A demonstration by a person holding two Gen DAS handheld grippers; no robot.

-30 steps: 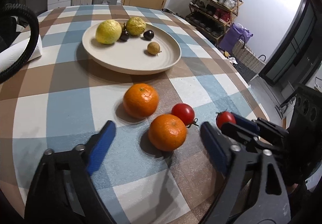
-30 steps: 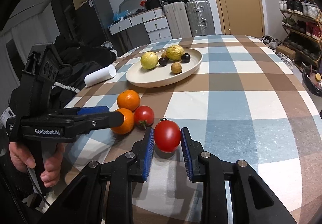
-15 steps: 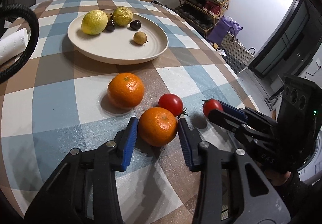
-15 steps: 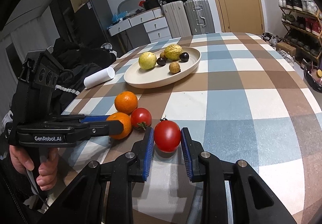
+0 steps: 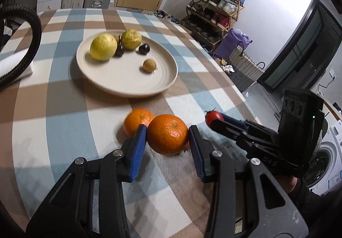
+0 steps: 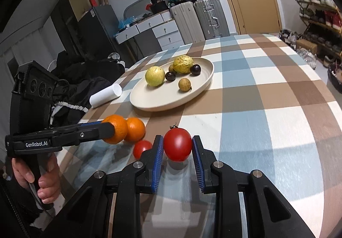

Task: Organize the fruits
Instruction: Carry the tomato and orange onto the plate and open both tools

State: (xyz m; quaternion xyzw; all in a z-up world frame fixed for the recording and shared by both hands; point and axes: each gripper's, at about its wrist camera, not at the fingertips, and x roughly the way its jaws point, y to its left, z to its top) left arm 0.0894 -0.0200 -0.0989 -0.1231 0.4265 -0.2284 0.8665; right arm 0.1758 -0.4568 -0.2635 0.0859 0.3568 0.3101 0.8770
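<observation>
My left gripper (image 5: 167,136) is shut on an orange (image 5: 167,131) and holds it just above the checked tablecloth. A second orange (image 5: 136,120) lies right behind it. My right gripper (image 6: 177,148) is shut on a red tomato (image 6: 177,144), lifted a little off the cloth. A smaller tomato (image 6: 142,148) rests on the table to its left, beside the two oranges (image 6: 135,129). The cream plate (image 5: 128,91) farther back holds two yellow-green fruits, two dark ones and a small brown one. In the right wrist view the left gripper (image 6: 109,126) comes in from the left, held by a hand.
A white roll (image 6: 105,95) lies near the table's left edge, next to dark clothing. A black hose (image 5: 32,45) curves along the left of the left wrist view. The table's right edge drops toward a shoe rack (image 5: 213,7) and a basket.
My left gripper went from open to shut on the near orange and raised it. The right gripper, still shut on the tomato, lifted it off the cloth.
</observation>
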